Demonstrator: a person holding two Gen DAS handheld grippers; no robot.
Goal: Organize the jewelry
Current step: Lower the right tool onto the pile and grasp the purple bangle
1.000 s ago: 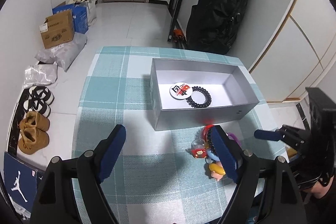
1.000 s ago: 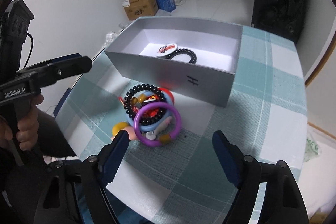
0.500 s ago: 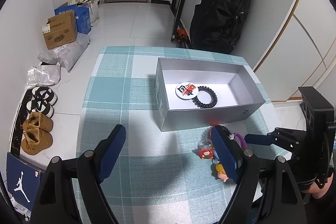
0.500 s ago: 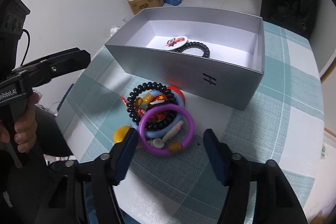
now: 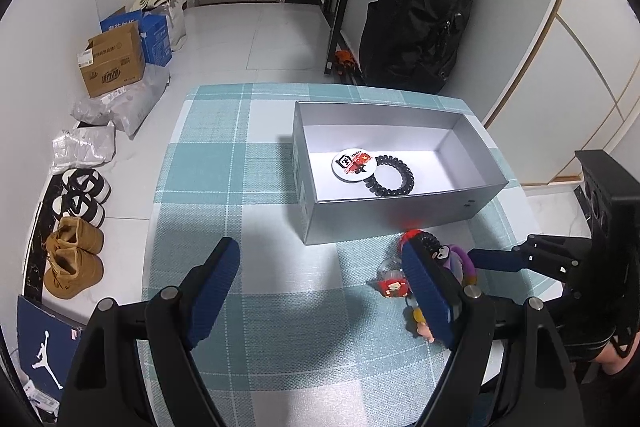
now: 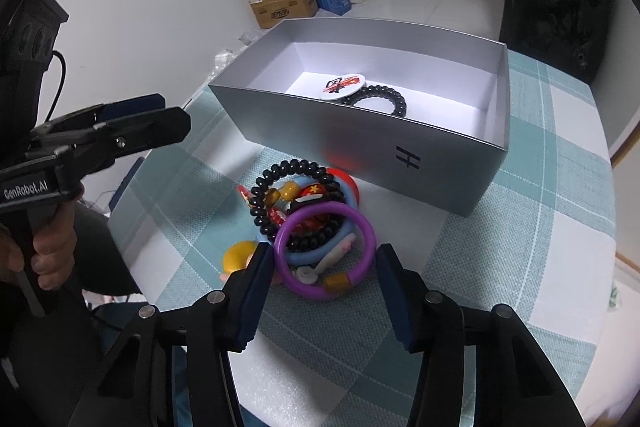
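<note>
A grey open box (image 5: 384,223) (image 6: 360,143) sits on the checked tablecloth and holds a round white badge (image 5: 353,165) (image 6: 343,85) and a black coil hair tie (image 5: 391,181) (image 6: 384,99). A pile of jewelry lies in front of it: a purple bangle (image 6: 326,253) (image 5: 466,263), a black bead bracelet (image 6: 296,171), a blue ring and small charms (image 5: 394,287). My right gripper (image 6: 322,255) is open, its fingers on either side of the purple bangle. My left gripper (image 5: 320,267) is open and empty above the cloth, left of the pile.
The table edge (image 5: 152,227) drops to a floor with shoes (image 5: 74,263), cardboard boxes (image 5: 114,65) and bags. A black backpack (image 5: 416,7) leans on the far wall. The left gripper body (image 6: 100,135) shows left of the pile in the right wrist view.
My right gripper has moved in toward the pile and its fingers have narrowed around the purple bangle. My left gripper has drawn back and to the left a little.
</note>
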